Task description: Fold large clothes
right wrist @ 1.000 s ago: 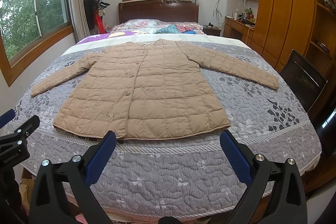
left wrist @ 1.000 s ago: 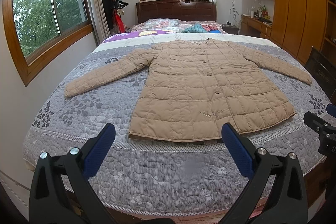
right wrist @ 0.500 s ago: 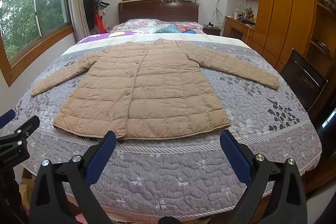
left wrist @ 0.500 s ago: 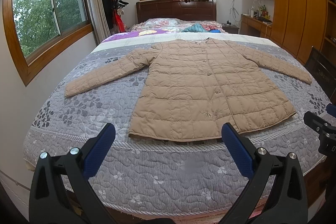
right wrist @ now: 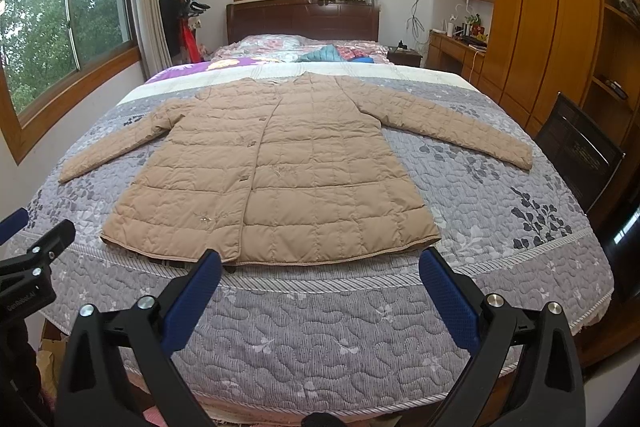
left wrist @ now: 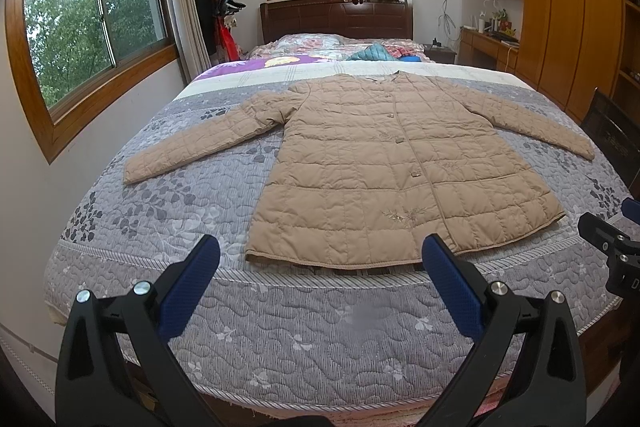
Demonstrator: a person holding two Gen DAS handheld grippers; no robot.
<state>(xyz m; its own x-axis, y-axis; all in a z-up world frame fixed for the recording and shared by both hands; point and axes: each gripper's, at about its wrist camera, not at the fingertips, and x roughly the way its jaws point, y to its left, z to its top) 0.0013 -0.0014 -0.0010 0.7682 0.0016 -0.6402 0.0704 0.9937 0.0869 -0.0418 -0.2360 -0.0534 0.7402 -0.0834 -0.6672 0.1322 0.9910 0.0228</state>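
the tan quilted coat (left wrist: 384, 167) lies flat, sleeves spread, on the bed (left wrist: 280, 327). left gripper (left wrist: 320, 255) and right gripper (right wrist: 320, 263) gape empty. it probably handles soft, puffy, light; pinch a sleeve cuff.

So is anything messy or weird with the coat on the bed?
Nothing much stands out. The tan coat lies flat and buttoned on the grey quilt, sleeves spread to both sides. Only a bit of dark lining peeks from under its hem. Loose clothes sit near the pillows.
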